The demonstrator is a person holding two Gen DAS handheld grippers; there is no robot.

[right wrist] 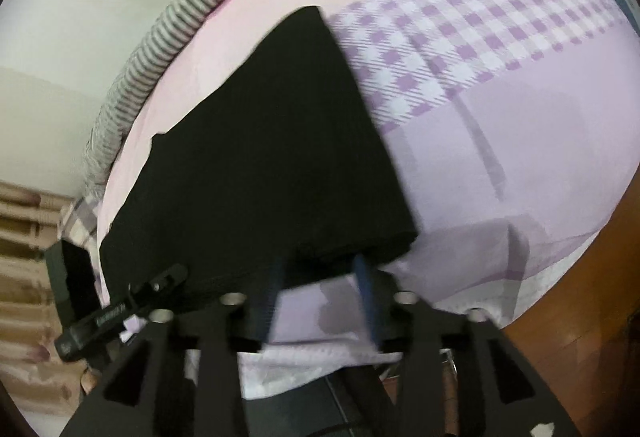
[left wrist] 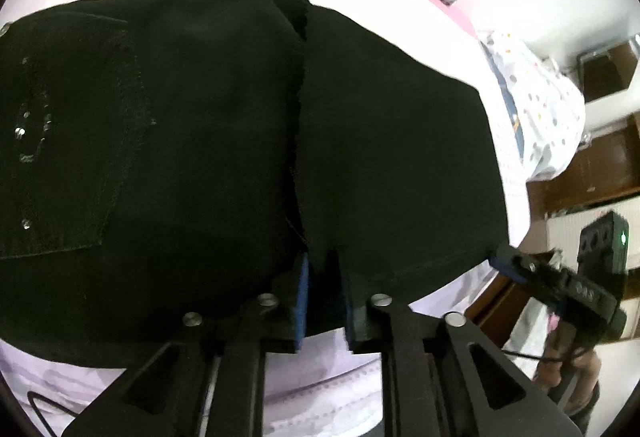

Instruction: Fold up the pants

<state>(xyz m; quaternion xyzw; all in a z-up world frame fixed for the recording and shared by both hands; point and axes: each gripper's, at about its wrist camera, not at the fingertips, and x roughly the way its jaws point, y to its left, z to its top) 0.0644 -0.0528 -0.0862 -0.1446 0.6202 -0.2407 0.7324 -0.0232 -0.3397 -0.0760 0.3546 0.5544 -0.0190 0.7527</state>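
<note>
The black pants (left wrist: 240,141) are lying folded on a bed, over a pink and lilac sheet (right wrist: 520,141) with a purple checked band. A back pocket (left wrist: 72,141) is showing on the left side in the left wrist view. The left claw (left wrist: 324,277) is sitting at the near hem with its blue pads narrowly apart and a fold of cloth between them. The right claw (right wrist: 320,277) is standing open at the near edge of the pants, gripping nothing. A striped cushion (right wrist: 168,37) is lying along the far side of the bed.
</note>
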